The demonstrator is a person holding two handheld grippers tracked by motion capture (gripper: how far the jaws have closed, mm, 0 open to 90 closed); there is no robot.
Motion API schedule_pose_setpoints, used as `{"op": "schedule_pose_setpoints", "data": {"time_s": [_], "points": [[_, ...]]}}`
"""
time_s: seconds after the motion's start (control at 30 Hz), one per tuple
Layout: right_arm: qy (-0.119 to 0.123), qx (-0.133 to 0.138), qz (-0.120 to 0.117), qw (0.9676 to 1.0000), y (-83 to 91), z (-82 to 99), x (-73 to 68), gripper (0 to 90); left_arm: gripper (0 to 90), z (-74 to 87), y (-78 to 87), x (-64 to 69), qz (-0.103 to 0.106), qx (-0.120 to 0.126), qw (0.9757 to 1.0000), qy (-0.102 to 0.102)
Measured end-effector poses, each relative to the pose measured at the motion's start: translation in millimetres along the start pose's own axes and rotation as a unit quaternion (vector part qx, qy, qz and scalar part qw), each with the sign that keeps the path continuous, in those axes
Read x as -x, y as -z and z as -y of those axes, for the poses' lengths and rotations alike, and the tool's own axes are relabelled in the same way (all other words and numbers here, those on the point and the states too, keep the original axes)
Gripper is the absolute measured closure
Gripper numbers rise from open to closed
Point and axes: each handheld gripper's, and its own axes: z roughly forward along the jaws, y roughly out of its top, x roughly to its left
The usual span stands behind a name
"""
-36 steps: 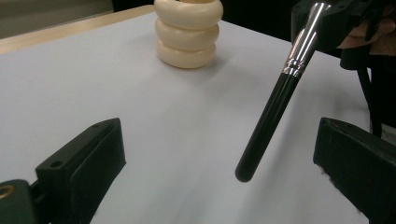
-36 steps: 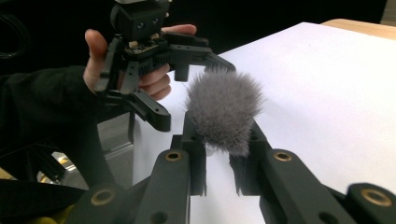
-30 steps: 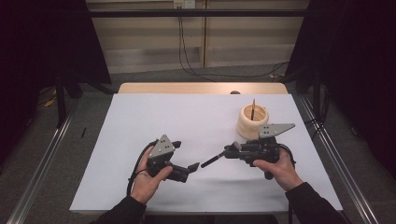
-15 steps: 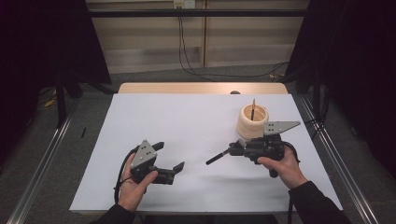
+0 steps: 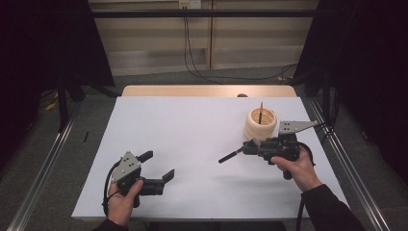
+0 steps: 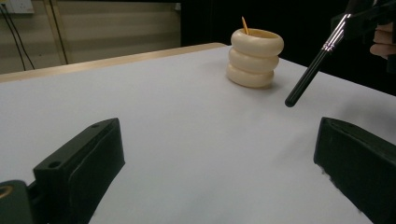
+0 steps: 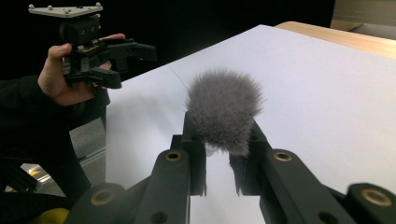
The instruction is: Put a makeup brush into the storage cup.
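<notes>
The table cover (image 5: 192, 144) is plain white, with a strip of pale wood table edge (image 5: 207, 91) beyond it; on the cover, the ribbed holder (image 5: 260, 124) is cream, and the thin stick (image 5: 260, 111) standing in it looks orange-brown at its tip; the brush (image 6: 314, 65) beside the holder has a glossy black handle, a silver ferrule and a fluffy grey head (image 7: 224, 107); both the left gripper (image 5: 155, 166) and the right gripper (image 5: 250, 144) are black with grey plates; the sleeve (image 5: 327, 207) is black.
</notes>
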Motion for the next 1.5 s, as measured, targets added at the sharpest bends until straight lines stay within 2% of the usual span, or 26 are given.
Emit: {"op": "schedule_pose_setpoints", "data": {"time_s": [0.13,0.3,0.67,0.8,0.93,1.07,1.27,1.37,1.5], "points": [[-0.001,-0.003,0.011,0.9999,4.2,-2.0,3.4,76.9,1.2,6.3,6.3,-4.0,-0.006,-0.008,1.0,-0.001],[-0.006,0.001,0.023,0.9997,9.8,-4.7,7.4,76.9,1.2,8.1,12.3,-8.6,-0.026,0.0,0.9997,-0.002],[-0.004,0.0,0.037,0.9993,20.6,-19.7,12.6,77.0,1.4,9.9,11.4,-8.5,-0.022,-0.007,0.9997,-0.009],[-0.002,0.0,0.044,0.999,26.2,-27.3,17.0,76.9,1.5,9.7,12.7,-9.1,-0.023,-0.005,0.9997,-0.002],[-0.001,-0.001,0.059,0.9983,31.3,-34.3,21.1,76.9,1.4,9.5,12.3,-9.2,-0.019,-0.008,0.9998,-0.009],[0.001,-0.002,0.065,0.9979,37.4,-44.3,25.0,76.9,1.4,9.8,12.1,-9.5,-0.02,-0.008,0.9997,-0.007],[-0.005,-0.001,0.075,0.9972,43.9,-53.4,31.6,76.9,1.6,10.5,9.8,-9.3,-0.023,-0.015,0.9996,-0.007],[-0.007,-0.001,0.081,0.9967,46.8,-56.0,34.1,76.9,1.3,10.2,10.1,-8.8,-0.019,-0.014,0.9997,-0.009],[-0.008,0.008,0.089,0.9959,52.1,-61.2,38.8,76.9,1.4,10.3,10.5,-9.7,-0.02,-0.014,0.9997,-0.01]]}}
